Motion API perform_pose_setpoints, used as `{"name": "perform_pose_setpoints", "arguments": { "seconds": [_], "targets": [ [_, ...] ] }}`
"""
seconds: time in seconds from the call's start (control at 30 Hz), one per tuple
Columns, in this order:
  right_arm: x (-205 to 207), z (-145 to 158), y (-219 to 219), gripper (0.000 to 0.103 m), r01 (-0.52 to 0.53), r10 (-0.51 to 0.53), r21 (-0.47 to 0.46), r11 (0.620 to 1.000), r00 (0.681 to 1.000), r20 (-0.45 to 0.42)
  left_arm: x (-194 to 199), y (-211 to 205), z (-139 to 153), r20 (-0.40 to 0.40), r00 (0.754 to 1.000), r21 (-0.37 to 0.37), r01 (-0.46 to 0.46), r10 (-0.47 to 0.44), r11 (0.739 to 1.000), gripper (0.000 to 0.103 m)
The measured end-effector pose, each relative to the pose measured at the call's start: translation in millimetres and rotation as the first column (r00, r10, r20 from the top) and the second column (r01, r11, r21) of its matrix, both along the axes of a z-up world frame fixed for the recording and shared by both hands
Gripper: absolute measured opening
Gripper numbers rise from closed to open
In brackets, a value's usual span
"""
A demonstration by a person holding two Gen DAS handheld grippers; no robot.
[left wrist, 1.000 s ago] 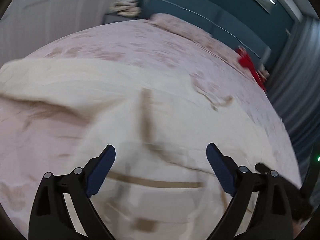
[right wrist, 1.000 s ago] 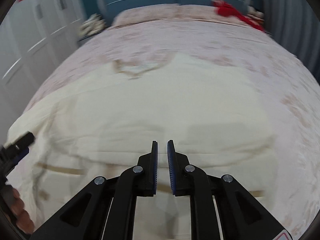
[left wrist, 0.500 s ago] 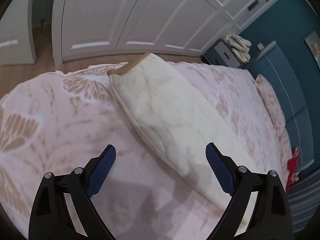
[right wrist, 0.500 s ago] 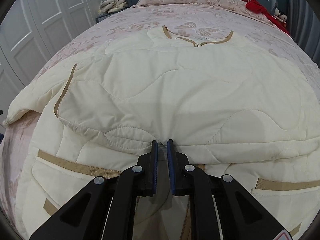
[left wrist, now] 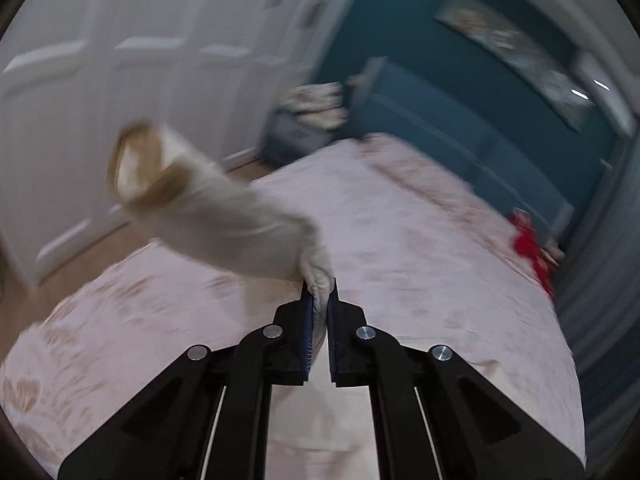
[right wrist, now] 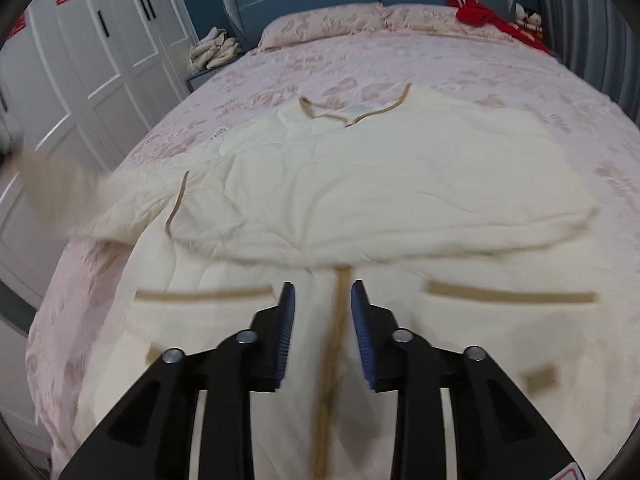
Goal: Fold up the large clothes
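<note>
Left hand-held gripper (left wrist: pixel 319 294) pinching lifted cream sleeve (left wrist: pixel 224 220), bed edge (left wrist: pixel 120 264) near wardrobe (left wrist: pixel 100 80)

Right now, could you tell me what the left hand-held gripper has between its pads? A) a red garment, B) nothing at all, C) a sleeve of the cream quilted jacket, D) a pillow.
C: the left hand-held gripper is shut on cream quilted fabric, and the jacket's sleeve stretches away from its pads to a tan-trimmed cuff.
</note>
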State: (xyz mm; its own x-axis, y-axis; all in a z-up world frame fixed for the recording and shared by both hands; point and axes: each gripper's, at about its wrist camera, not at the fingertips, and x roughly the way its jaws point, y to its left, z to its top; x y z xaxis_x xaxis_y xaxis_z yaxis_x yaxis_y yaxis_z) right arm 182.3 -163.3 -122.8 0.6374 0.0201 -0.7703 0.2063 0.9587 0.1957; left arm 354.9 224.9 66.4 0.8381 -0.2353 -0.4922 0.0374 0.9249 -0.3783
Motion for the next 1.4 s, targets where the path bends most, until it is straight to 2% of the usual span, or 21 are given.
{"name": "perform_pose_setpoints", "arguments": {
  "seconds": [0.07, 0.1, 0.17, 0.23, 0.27, 0.3, 0.37, 0.4, 0.5, 0.57, 0.63, 0.67, 0.77, 0.83, 0.97, 1.13, 1.23, 1.3, 1.33, 1.37, 1.4],
  "targets": [
    [-23, 9, -7, 0.033, -0.004, 0.004, -0.037, 0.999, 1.000, 0.003, -14, -78, 36, 0.077, 0.985, 0.012, 0.154, -0.154, 0.988, 0.005],
    [-35, 13, -13, 0.035, 0.000, 0.000, -0.045, 0.999, 1.000, 0.000, -18, -110, 44, 0.089, 0.972, 0.017, 0.217, -0.217, 0.976, 0.005],
    [-50, 16, -27, 0.039, 0.010, -0.010, -0.042, 0.999, 1.000, -0.007, -30, -187, 46, 0.075, 0.931, 0.021, 0.357, -0.358, 0.934, 0.005],
    [-66, 16, -43, 0.040, 0.035, -0.035, -0.035, 0.999, 0.999, -0.020, -42, -244, 28, 0.034, 0.900, 0.023, 0.434, -0.435, 0.900, 0.009],
    [-73, 16, -53, 0.041, 0.051, -0.052, -0.030, 0.998, 0.998, -0.025, -49, -280, 9, -0.009, 0.883, 0.019, 0.469, -0.468, 0.883, 0.019],
    [-81, 15, -62, 0.043, 0.072, -0.073, -0.024, 0.997, 0.997, -0.028, -55, -299, -8, -0.045, 0.875, 0.012, 0.482, -0.482, 0.876, 0.044],
    [-91, 14, -76, 0.050, 0.104, -0.105, -0.015, 0.994, 0.994, -0.033, -70, -334, -52, -0.121, 0.869, -0.012, 0.482, -0.479, 0.876, 0.061],
    [-95, 13, -84, 0.052, 0.118, -0.118, -0.011, 0.993, 0.992, -0.036, -76, -339, -66, -0.147, 0.865, -0.023, 0.481, -0.479, 0.876, 0.061],
    [-103, 12, -107, 0.057, 0.152, -0.152, 0.003, 0.988, 0.987, -0.043, -94, -333, -114, -0.253, 0.837, -0.086, 0.480, -0.485, 0.873, 0.063],
    [-101, 12, -123, 0.061, 0.169, -0.168, 0.028, 0.985, 0.985, -0.037, -96, -301, -141, -0.317, 0.832, -0.166, 0.423, -0.454, 0.891, 0.064],
    [-91, 14, -143, 0.062, 0.196, -0.195, 0.069, 0.978, 0.981, -0.025, -86, -273, -157, -0.357, 0.843, -0.236, 0.335, -0.402, 0.912, 0.064],
    [-85, 15, -150, 0.062, 0.209, -0.208, 0.091, 0.974, 0.978, -0.021, -81, -248, -167, -0.382, 0.852, -0.280, 0.261, -0.357, 0.924, 0.064],
    [-58, 18, -178, 0.065, 0.253, -0.257, 0.175, 0.951, 0.966, -0.003, -53, -184, -180, -0.421, 0.876, -0.337, 0.088, -0.234, 0.937, 0.064],
    [-38, 16, -192, 0.065, 0.282, -0.287, 0.212, 0.936, 0.958, -0.007, -40, -157, -183, -0.430, 0.885, -0.344, 0.022, -0.179, 0.939, 0.064],
    [8, 2, -214, 0.065, 0.332, -0.333, 0.279, 0.901, 0.942, -0.044, -15, -116, -195, -0.467, 0.877, -0.374, -0.081, -0.112, 0.924, 0.064],
    [47, -17, -221, 0.065, 0.354, -0.345, 0.330, 0.875, 0.935, -0.087, -9, -103, -224, -0.515, 0.850, -0.451, -0.156, -0.114, 0.879, 0.062],
    [64, -26, -215, 0.065, 0.339, -0.325, 0.353, 0.872, 0.940, -0.101, -7, -102, -239, -0.525, 0.845, -0.464, -0.180, -0.106, 0.867, 0.061],
    [73, -28, -209, 0.053, 0.306, -0.289, 0.361, 0.881, 0.952, -0.102, -4, -104, -241, -0.533, 0.840, -0.464, -0.191, -0.101, 0.865, 0.056],
    [78, -26, -203, 0.028, 0.275, -0.257, 0.355, 0.894, 0.961, -0.100, -2, -104, -241, -0.535, 0.840, -0.459, -0.194, -0.095, 0.867, 0.053],
    [82, -22, -199, 0.010, 0.246, -0.229, 0.357, 0.901, 0.969, -0.092, -2, -104, -239, -0.536, 0.840, -0.449, -0.196, -0.087, 0.872, 0.040],
    [81, -10, -197, 0.010, 0.221, -0.217, 0.373, 0.901, 0.975, -0.053, 1, -103, -237, -0.538, 0.839, -0.435, -0.192, -0.082, 0.880, 0.025]
  ]
}}
